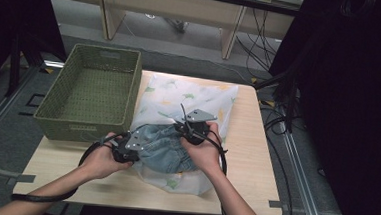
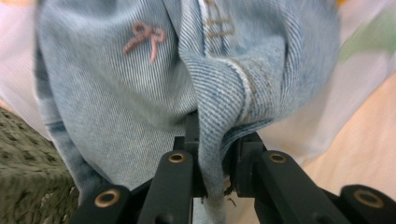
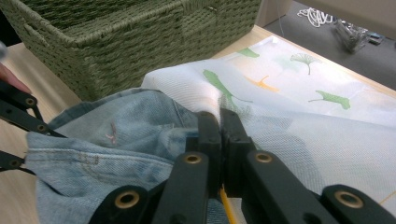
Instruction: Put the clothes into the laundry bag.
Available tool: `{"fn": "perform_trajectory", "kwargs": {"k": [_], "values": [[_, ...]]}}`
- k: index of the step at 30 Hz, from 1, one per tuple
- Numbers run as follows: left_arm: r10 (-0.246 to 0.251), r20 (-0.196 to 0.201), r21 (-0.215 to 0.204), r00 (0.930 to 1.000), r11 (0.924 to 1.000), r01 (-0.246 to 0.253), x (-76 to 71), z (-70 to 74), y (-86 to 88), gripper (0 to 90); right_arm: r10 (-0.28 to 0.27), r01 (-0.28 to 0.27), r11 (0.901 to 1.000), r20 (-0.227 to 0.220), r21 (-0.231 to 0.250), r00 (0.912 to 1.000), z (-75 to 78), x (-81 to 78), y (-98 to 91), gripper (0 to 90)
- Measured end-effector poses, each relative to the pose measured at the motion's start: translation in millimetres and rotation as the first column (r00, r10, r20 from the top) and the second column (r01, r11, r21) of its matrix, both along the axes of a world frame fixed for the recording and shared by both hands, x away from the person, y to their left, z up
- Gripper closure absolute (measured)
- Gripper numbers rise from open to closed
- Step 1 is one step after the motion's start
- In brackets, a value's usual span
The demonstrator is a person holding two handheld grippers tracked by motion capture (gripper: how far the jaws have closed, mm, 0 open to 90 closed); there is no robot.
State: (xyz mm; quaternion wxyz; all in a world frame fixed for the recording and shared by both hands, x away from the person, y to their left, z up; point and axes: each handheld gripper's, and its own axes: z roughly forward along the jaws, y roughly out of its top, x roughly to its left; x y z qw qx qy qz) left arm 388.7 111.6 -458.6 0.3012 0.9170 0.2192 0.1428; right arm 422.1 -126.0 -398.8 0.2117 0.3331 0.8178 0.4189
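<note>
In the high view, a wooden table (image 1: 245, 156) is seen with a green woven basket (image 1: 92, 91) at about ten o'clock from the table's middle. A white mesh bag printed with green and yellow leaves (image 1: 189, 95) lies just beside the basket, toward three o'clock of it. A light blue denim garment (image 1: 163, 151) sits at the bag's near end, partly inside it. The left gripper (image 1: 128, 151) is held at the denim's nine o'clock edge, the right gripper (image 1: 194, 130) at its one o'clock edge, each carried in a hand that enters from six o'clock.

In the left gripper view, a fold of the denim garment (image 2: 140, 93) is pinched between the two black jaws, which are pressed together on a seamed edge at the six o'clock part of the frame. A small pink bow is stitched on the cloth at eleven o'clock. The basket (image 2: 28, 172) is seen at eight o'clock, the white bag (image 2: 364, 56) at two o'clock.

In the right gripper view, the jaws are clamped tight on the bag's white mesh edge (image 3: 280, 135) at the frame's centre. The denim (image 3: 107, 144) lies just beside it at nine o'clock, and the basket (image 3: 130, 42) stands at eleven o'clock. The left gripper (image 3: 16, 116) is glimpsed at nine o'clock.
</note>
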Motion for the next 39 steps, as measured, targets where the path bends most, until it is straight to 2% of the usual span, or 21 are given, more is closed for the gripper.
{"fn": "perform_trajectory", "kwargs": {"k": [2, 5, 9, 11, 14, 16, 27, 28, 29, 33, 38, 39], "values": [[0.009, -0.008, -0.037, 0.9999, 0.9993, -0.009, -0.8, 6.6, 0.3, 80.0, -0.009, 0.009, 0.9999, -0.005, 0.005, 0.9999, 1.0, -1.7, 1.2, 89.8], [0.021, -0.015, -0.101, 0.9997, 0.9947, -0.022, -2.4, 17.1, 0.3, 80.3, 0.009, -0.009, 1.0000, 0.015, -0.001, 0.9998, 2.2, -0.7, 1.2, 89.8], [0.032, -0.001, -0.151, 0.9995, 0.9881, -0.032, -4.0, 29.4, -1.0, 80.8, -0.009, 0.009, 0.9999, 0.005, 0.012, 0.9999, 4.5, -3.2, 1.9, 89.8], [0.037, 0.009, -0.172, 0.9993, 0.9844, -0.035, -4.4, 35.7, -1.6, 80.9, 0.008, -0.008, 1.0000, 0.025, 0.006, 0.9997, 6.0, -2.2, 1.3, 89.8], [0.044, 0.024, -0.205, 0.9987, 0.9780, -0.038, -4.9, 45.7, -2.5, 81.2, 0.001, -0.002, 0.9999, 0.025, 0.013, 0.9997, 8.6, -4.0, 1.8, 89.8], [0.050, 0.042, -0.209, 0.9979, 0.9770, -0.041, -4.9, 52.7, -2.1, 81.4, 0.008, -0.009, 0.9999, 0.037, 0.013, 0.9993, 10.1, -3.8, 1.9, 89.8], [0.064, 0.115, -0.280, 0.9913, 0.9596, -0.029, -12.8, 90.0, -2.4, 81.8, 0.025, -0.027, 0.9990, 0.061, 0.036, 0.9978, 20.8, -9.1, 4.5, 89.9], [0.061, 0.125, -0.276, 0.9903, 0.9609, -0.025, -13.4, 93.0, -3.3, 81.8, 0.021, -0.023, 0.9991, 0.052, 0.036, 0.9984, 21.1, -10.8, 5.8, 90.0], [0.059, 0.132, -0.276, 0.9895, 0.9610, -0.020, -13.6, 94.9, -4.6, 81.8, 0.030, -0.032, 0.9992, 0.064, 0.026, 0.9975, 21.3, -10.4, 6.3, 90.0], [0.043, 0.134, -0.263, 0.9900, 0.9648, -0.006, -13.0, 97.5, -11.0, 81.7, 0.035, -0.037, 0.9988, 0.061, 0.034, 0.9975, 21.6, -11.3, 7.5, 90.0], [0.053, 0.159, -0.263, 0.9858, 0.9648, -0.009, -11.8, 101.4, -17.4, 81.7, 0.035, -0.038, 0.9986, 0.066, 0.038, 0.9972, 23.1, -11.7, 6.8, 90.0], [0.052, 0.167, -0.260, 0.9846, 0.9655, -0.007, -12.2, 103.1, -17.9, 81.7, 0.022, -0.024, 0.9986, 0.054, 0.048, 0.9983, 23.5, -13.1, 7.1, 90.0]]}}
